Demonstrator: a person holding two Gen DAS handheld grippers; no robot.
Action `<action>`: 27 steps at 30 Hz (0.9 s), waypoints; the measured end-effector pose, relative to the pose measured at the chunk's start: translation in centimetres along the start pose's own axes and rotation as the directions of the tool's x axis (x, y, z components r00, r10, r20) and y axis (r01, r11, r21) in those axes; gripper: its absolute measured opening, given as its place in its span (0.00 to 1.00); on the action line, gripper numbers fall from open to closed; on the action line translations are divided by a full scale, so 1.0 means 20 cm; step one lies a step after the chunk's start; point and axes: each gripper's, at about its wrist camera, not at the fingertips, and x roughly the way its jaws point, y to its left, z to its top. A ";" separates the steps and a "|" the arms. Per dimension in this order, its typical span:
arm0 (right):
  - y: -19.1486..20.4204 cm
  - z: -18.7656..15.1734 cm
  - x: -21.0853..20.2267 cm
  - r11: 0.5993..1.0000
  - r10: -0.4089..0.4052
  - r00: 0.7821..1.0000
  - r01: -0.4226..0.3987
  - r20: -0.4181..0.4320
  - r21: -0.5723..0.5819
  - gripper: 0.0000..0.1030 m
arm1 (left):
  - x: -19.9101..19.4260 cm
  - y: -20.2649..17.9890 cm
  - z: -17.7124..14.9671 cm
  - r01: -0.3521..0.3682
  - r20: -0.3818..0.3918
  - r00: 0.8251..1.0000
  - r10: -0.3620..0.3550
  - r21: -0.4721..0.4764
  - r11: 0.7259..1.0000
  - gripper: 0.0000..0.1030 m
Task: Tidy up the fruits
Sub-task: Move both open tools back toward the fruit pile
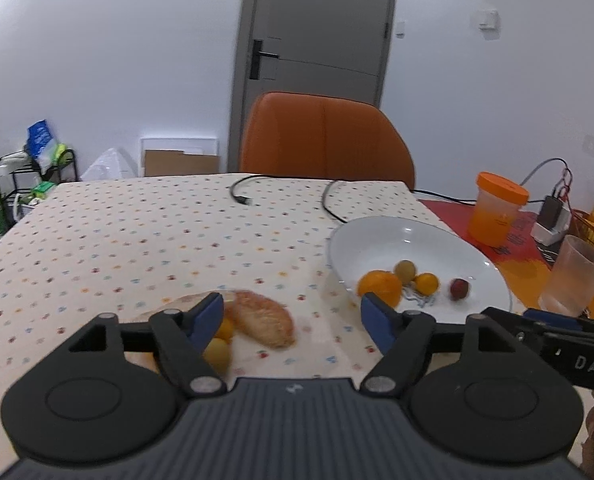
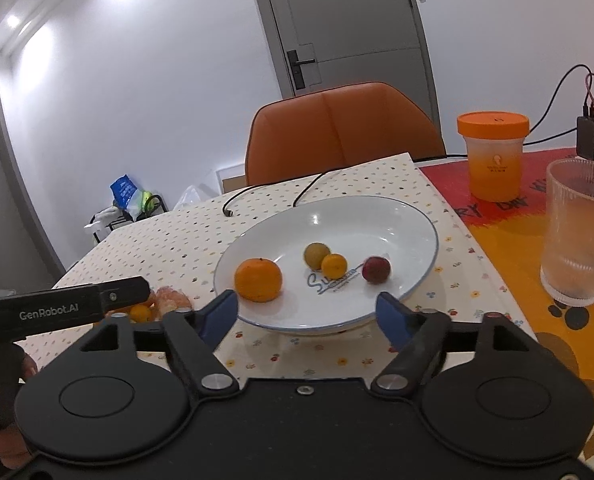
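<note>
A white plate (image 1: 413, 240) (image 2: 377, 216) holds a large orange (image 1: 379, 288) (image 2: 258, 280), a greenish round fruit (image 1: 405, 271) (image 2: 317, 255), a small orange fruit (image 1: 427, 283) (image 2: 334, 266) and a dark red fruit (image 1: 459, 289) (image 2: 376, 269). My left gripper (image 1: 293, 316) is open, low over a peeled citrus piece (image 1: 265, 322) (image 2: 171, 300). Beside that piece, by the left finger, lie a small orange fruit (image 1: 224, 328) (image 2: 141, 313) and a yellow-green fruit (image 1: 217, 354), on a small pale dish (image 1: 177, 304). My right gripper (image 2: 308, 312) is open at the plate's near rim, holding nothing.
A black cable (image 1: 241, 196) lies across the dotted tablecloth at the far side. An orange-lidded cup (image 2: 493, 156) and a ribbed glass (image 2: 581, 236) stand to the right on a red-orange mat. An orange chair (image 1: 325, 136) stands behind the table. A hand (image 2: 1, 400) grips the left tool.
</note>
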 end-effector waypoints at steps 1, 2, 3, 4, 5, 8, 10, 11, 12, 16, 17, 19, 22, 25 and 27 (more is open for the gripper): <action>0.01 0.00 0.00 1.000 0.000 1.000 0.000 -0.001 -0.001 0.81 | -0.01 0.01 0.00 -0.006 0.002 1.000 0.006 -0.003 1.000 0.74; 0.02 0.00 0.00 1.000 -0.002 1.000 0.002 -0.001 -0.003 0.84 | -0.01 0.03 -0.01 -0.013 0.002 1.000 0.013 -0.007 1.000 0.75; 0.03 0.00 0.00 1.000 -0.002 1.000 0.002 -0.002 -0.004 0.87 | -0.02 0.04 -0.01 -0.018 -0.001 1.000 0.018 -0.012 1.000 0.75; 0.04 0.00 0.00 1.000 -0.001 1.000 0.001 -0.002 -0.003 0.88 | -0.03 0.06 -0.02 -0.022 -0.004 1.000 0.021 -0.018 1.000 0.76; 0.05 0.00 0.00 1.000 0.002 1.000 -0.002 -0.001 -0.003 0.89 | -0.04 0.07 -0.03 -0.025 -0.003 1.000 0.025 -0.021 0.999 0.76; 0.08 0.00 0.01 1.000 0.010 1.000 -0.010 -0.002 -0.012 0.90 | -0.06 0.11 -0.04 -0.042 -0.001 0.999 0.042 -0.023 0.999 0.76; 0.10 0.00 0.01 1.000 0.016 1.000 -0.016 -0.006 -0.020 0.90 | -0.07 0.13 -0.06 -0.043 -0.007 0.999 0.043 -0.027 0.999 0.76; 0.11 -0.01 0.01 1.000 0.020 1.000 -0.020 -0.009 -0.023 0.90 | -0.08 0.15 -0.06 -0.039 -0.009 0.999 0.039 -0.031 0.999 0.76; 0.12 -0.01 0.02 0.999 0.024 1.000 -0.024 -0.010 -0.026 0.90 | -0.09 0.16 -0.07 -0.040 -0.010 0.999 0.040 -0.031 0.999 0.76; 0.16 -0.02 0.02 0.999 0.036 0.999 -0.037 -0.018 -0.033 0.90 | -0.13 0.20 -0.10 -0.069 -0.003 0.998 0.069 -0.026 0.997 0.76; 0.17 -0.02 0.03 0.999 0.039 0.999 -0.040 -0.019 -0.036 0.90 | -0.14 0.21 -0.10 -0.073 -0.003 0.997 0.072 -0.032 0.997 0.76; 0.19 -0.02 0.03 0.998 0.046 0.999 -0.047 -0.022 -0.040 0.90 | -0.16 0.24 -0.11 -0.084 -0.002 0.996 0.084 -0.044 0.995 0.76; 0.22 -0.02 0.04 0.997 0.059 0.998 -0.060 -0.025 -0.046 0.90 | -0.18 0.28 -0.12 -0.095 0.000 0.996 0.095 -0.058 0.994 0.76; 0.25 -0.03 0.04 0.996 0.068 0.997 -0.070 -0.030 -0.052 0.90 | -0.21 0.31 -0.13 -0.112 0.004 0.994 0.112 -0.064 0.992 0.76; 0.27 -0.04 0.04 0.995 0.076 0.997 -0.078 -0.032 -0.057 0.90 | -0.23 0.34 -0.14 -0.123 0.003 0.992 0.124 -0.072 0.990 0.76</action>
